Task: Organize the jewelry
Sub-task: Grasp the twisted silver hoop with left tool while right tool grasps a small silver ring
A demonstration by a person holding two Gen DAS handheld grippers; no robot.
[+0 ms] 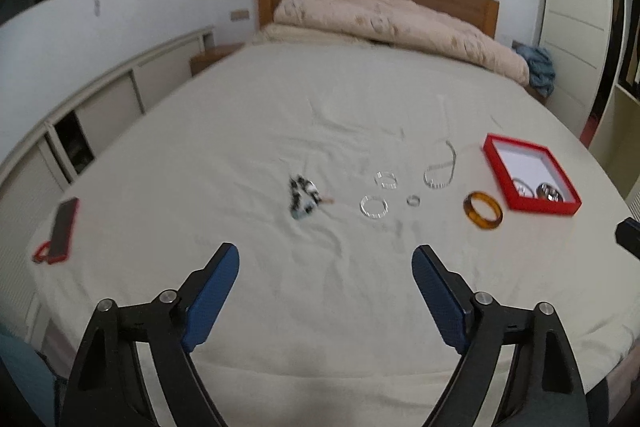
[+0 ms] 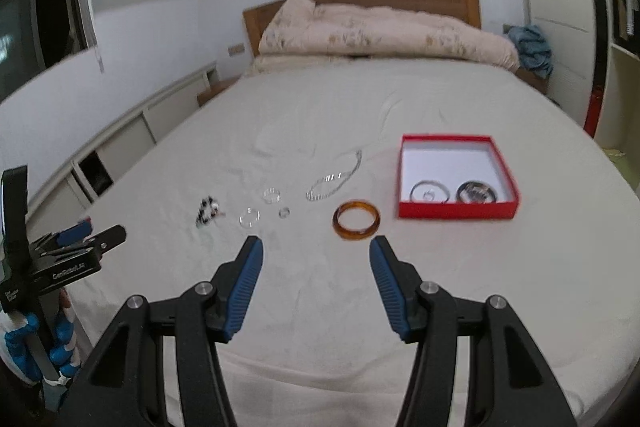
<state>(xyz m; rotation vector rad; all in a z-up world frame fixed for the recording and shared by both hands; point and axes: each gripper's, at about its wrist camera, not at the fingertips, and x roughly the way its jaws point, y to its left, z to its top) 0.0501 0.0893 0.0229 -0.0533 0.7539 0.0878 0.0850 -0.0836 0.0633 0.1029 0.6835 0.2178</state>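
Right wrist view: the right tool (image 2: 316,247) hangs open and empty just short of an amber bangle (image 2: 356,219) on the bed (image 2: 480,287), left of the red box (image 2: 456,214) holding two bracelets. The left tool (image 1: 325,255) also gapes empty.

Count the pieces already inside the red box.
2: a silver ring-shaped piece in the near-left of the red box, a darker round piece in the near-right. Anything smaller could be lost to blur.
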